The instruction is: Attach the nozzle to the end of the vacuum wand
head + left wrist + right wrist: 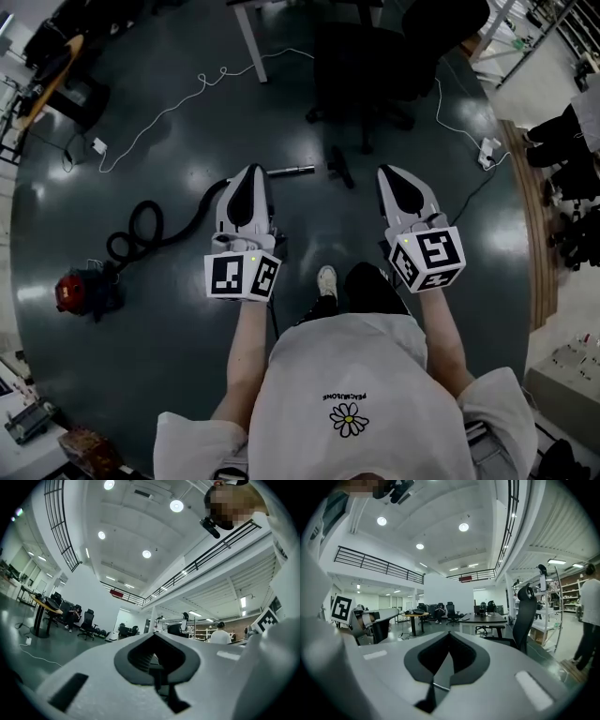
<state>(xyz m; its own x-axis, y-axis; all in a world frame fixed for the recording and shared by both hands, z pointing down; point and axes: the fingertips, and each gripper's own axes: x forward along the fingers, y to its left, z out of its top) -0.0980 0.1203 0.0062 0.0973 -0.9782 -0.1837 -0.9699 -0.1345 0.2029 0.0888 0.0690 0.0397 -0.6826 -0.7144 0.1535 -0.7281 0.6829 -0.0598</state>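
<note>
A person stands on a dark floor, holding the left gripper (250, 174) and the right gripper (390, 174) out in front, both with jaws closed on nothing. Between the grippers, the silver vacuum wand (292, 171) lies on the floor, with the dark nozzle (340, 168) just beside its end. A black hose (141, 228) loops left toward a red vacuum (79, 292).

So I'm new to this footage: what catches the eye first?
The white left gripper and right gripper, both shut and empty, reach out over the dark floor. At left sits a red vacuum cleaner with a black hose; the wand and nozzle lie ahead.
</note>
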